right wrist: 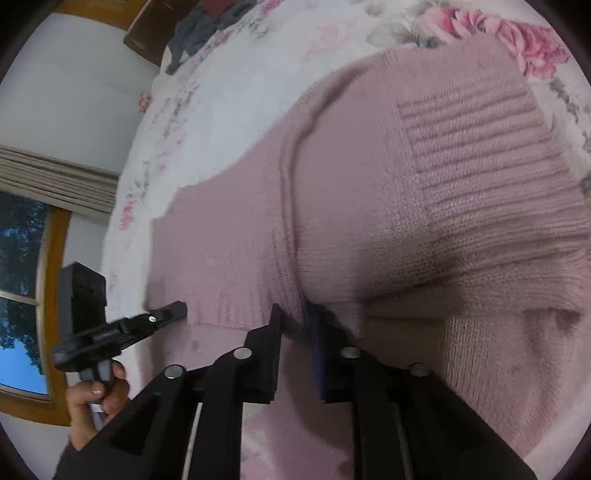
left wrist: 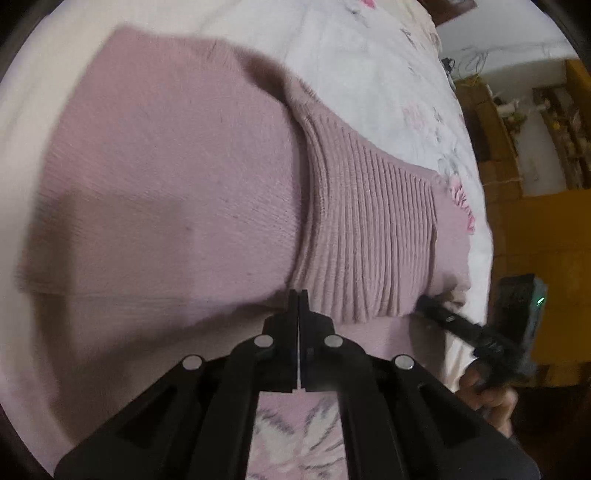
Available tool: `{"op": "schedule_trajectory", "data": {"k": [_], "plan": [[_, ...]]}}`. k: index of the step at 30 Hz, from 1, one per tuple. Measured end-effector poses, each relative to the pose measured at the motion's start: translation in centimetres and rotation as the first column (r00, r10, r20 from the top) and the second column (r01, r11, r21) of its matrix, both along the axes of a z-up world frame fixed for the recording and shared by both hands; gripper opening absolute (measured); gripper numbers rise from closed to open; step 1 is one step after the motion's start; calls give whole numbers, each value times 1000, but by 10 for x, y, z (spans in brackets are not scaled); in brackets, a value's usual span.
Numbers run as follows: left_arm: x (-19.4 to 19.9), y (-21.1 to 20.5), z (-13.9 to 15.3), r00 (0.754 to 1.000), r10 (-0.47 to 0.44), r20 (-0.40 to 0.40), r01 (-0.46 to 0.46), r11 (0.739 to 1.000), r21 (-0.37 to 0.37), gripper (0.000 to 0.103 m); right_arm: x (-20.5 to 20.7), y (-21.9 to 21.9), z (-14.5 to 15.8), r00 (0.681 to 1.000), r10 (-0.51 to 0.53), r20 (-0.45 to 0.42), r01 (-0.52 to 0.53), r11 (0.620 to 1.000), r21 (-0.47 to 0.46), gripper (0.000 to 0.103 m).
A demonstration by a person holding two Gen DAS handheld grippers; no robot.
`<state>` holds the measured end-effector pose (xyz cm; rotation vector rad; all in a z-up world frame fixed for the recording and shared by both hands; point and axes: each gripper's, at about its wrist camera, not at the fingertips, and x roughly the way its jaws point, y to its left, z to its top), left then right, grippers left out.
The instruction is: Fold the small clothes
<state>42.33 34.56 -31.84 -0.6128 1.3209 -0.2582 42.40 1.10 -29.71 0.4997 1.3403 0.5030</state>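
One pink knit sweater [left wrist: 166, 177], partly folded, on a floral bedsheet [left wrist: 388, 74].

Both grippers stand at the garment's near edge. The left gripper [left wrist: 298, 295] has its jaws closed tight at the sweater's edge; whether knit is pinched between them cannot be told. The right gripper [right wrist: 295, 314] has its jaws narrowly apart, a bunch of knit sitting between them. A ribbed hem [left wrist: 369, 229] already lies doubled over the body, so one fold looks done; further folds and squaring seem left.

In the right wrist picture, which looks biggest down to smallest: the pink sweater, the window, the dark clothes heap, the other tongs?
1. pink sweater
2. window, cut off by the frame
3. Left tongs and dark clothes heap look alike; the tongs are nearer the camera, so I won't rank them.
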Motion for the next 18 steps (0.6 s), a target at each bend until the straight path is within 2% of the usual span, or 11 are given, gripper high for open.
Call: {"op": "schedule_trajectory", "data": {"k": [4, 6, 8, 9, 11, 12, 13, 14, 16, 17, 18], "plan": [[-6, -4, 32, 991, -37, 129, 48, 995, -90, 0, -4, -3, 30, 994, -15, 105, 9, 998, 64, 26], [-2, -18, 35, 982, -76, 171, 105, 980, -170, 3, -2, 7, 30, 995, 6, 99, -14, 996, 83, 26], [3, -29, 23, 986, -88, 140, 117, 970, -212, 4, 1, 18, 12, 999, 27, 31, -30, 995, 94, 26], [8, -34, 11, 989, -100, 105, 117, 978, -175, 4, 3, 21, 4, 1000, 24, 14, -26, 997, 79, 24], [13, -37, -14, 993, -112, 30, 115, 988, -106, 4, 6, 21, -11, 1000, 21, -7, -21, 999, 46, 6], [13, -33, -29, 995, -100, -15, 97, 986, -133, 5, 6, 17, -17, 1000, 8, -22, -7, 999, 45, 0], [13, -30, -34, 996, -87, -28, 81, 982, -170, 4, 4, 12, -16, 999, -2, -35, 4, 998, 58, 0], [10, -25, -31, 997, -74, -25, 69, 981, -180, 3, 0, 6, -10, 999, -8, -38, 11, 997, 81, 7], [-6, -14, -7, 997, -58, 43, 65, 979, -191, 22, -11, -3, 8, 1000, 3, -11, -2, 993, 115, 33], [-20, -5, 8, 996, -38, 81, 53, 979, -199, 46, -19, -11, 17, 1000, 2, 4, -3, 992, 123, 42], [-34, 0, 19, 994, -23, 108, 44, 980, -194, 65, -33, -25, 26, 1000, 4, 2, -4, 992, 130, 42]]}}
